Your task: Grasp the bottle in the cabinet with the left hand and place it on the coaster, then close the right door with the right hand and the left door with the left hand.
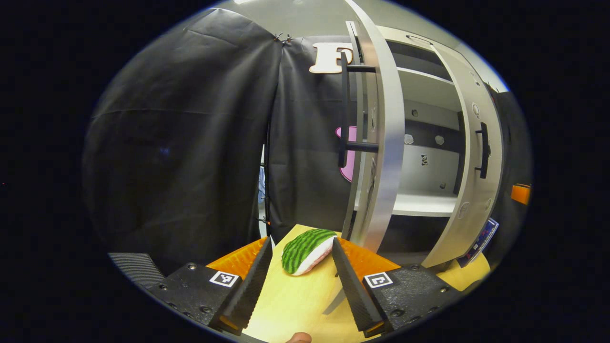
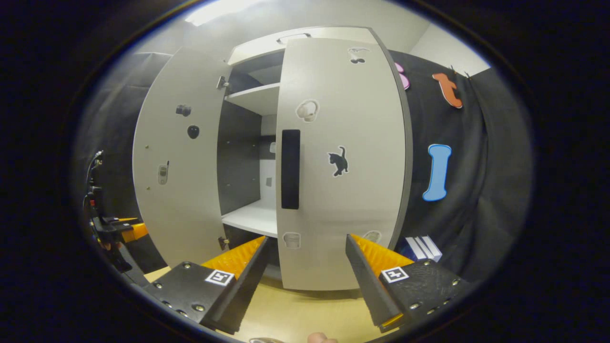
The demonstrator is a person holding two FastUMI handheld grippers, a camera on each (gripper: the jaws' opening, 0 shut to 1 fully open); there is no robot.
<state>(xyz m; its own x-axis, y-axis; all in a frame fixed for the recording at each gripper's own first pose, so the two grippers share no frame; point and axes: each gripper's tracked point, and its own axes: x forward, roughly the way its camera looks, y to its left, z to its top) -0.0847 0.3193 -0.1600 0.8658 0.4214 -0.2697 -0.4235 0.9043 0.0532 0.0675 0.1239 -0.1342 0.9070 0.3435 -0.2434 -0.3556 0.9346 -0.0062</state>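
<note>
Pale wooden desk (image 1: 295,300) under left tongs (image 1: 301,267), spread, empty, level, aimed past watermelon cushion (image 1: 307,251) at left door (image 1: 379,152) edge. Right tongs (image 2: 307,267) spread, empty, facing right door (image 2: 340,162), ajar. Bottle's place: cannot tell.

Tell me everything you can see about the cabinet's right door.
The right door is a pale grey, smooth panel that looks like laminated board, standing upright and nearly shut, with a gap left at its handle edge. A dark vertical handle runs along that edge. Small stickers dot its face, including a black cat. Nothing touches it; the right gripper hovers open before it.
</note>
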